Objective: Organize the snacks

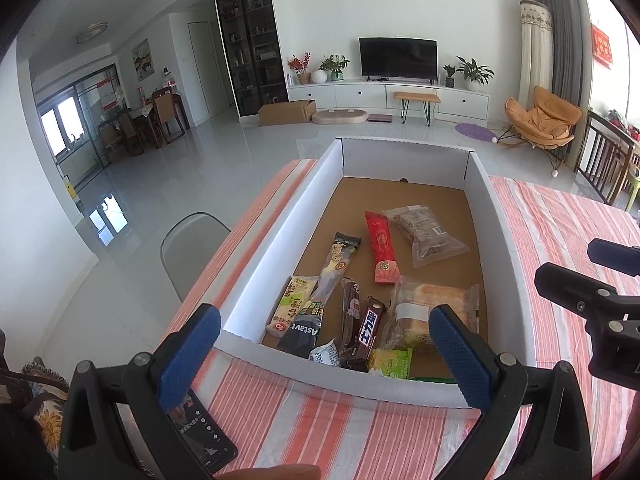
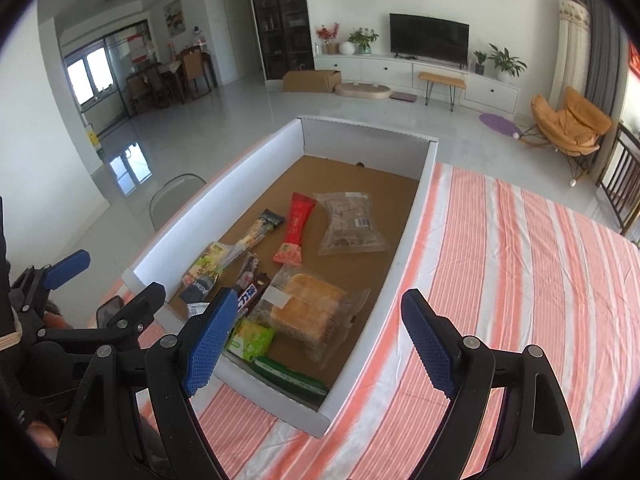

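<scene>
currently both the left hand-held gripper (image 1: 325, 346) and right hand-held gripper (image 2: 316, 344) are held wide and empty; one wrapper in the shallow white cardboard box (image 1: 280, 216) should be singled out before closing.

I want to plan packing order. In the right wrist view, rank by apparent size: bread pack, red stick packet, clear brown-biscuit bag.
1. bread pack, though it lies nearest the camera.
2. clear brown-biscuit bag.
3. red stick packet, clearly narrowest.
</scene>
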Available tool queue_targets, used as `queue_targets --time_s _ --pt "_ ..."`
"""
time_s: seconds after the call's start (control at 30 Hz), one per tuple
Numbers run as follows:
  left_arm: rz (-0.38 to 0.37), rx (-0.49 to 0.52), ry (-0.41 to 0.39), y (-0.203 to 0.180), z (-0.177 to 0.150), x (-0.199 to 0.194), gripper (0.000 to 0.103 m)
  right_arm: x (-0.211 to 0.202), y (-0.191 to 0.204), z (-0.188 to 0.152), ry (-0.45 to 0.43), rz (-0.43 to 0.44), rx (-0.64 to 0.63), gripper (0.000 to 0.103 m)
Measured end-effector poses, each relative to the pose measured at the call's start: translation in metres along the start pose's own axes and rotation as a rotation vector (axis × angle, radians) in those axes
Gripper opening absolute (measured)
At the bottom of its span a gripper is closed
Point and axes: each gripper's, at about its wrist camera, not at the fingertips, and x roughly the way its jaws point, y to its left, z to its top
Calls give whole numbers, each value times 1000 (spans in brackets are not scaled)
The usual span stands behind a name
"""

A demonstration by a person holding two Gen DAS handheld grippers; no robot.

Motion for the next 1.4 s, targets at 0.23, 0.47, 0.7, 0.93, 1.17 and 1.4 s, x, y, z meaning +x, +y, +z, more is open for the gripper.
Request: queue_targets --time_s 0.23,0.47,0.7,0.93,1.17,1.4 --pt "1 -11 7 0 0 -1 103 2 8 -4 2 -30 -29 86" --pt "10 -28 31 7 -4 7 103 2 6 -3 -1 -38 -26 86" --pt "14 -40 45 14 -6 14 103 6 9 -2 6 -36 -30 86" --pt "18 -54 50 20 -7 17 103 7 13 -3 14 -30 -40 86" --pt "25 -55 41 22 -7 14 103 8 15 -2 15 -26 -38 86" --pt "44 -76 57 28 -7 18 103 9 18 -2 21 -16 -43 86"
